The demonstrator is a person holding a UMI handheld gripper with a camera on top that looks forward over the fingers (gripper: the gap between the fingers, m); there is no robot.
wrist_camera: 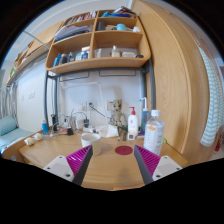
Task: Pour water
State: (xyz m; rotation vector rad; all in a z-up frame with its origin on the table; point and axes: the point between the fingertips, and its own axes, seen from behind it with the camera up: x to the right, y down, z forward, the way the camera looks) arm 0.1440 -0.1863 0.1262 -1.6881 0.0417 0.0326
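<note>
The tool (113,163) is held with fingers apart and empty above the tabletop (108,172). The water bottle (153,133) stands beyond the right finger, ungrasped. The approach step is judged current; alignment onto the bottle is required next.

Wide-angle view of a room, evenly and brightly lit by soft, diffuse light. The white wall (95,90) left of the bottle (153,133) was the brightest surface. The bottle showed pale highlights on its clear side and cast only a faint, short shadow on the desk (110,172). The shelf (100,62) above the bottle threw a soft shadow beneath its lowest board. Straight lines bowed strongly far from the bottle, notably along the wooden panel (178,70) to its right. The gripper (113,158), fingers apart in front of the bottle, was lit without glare.
</note>
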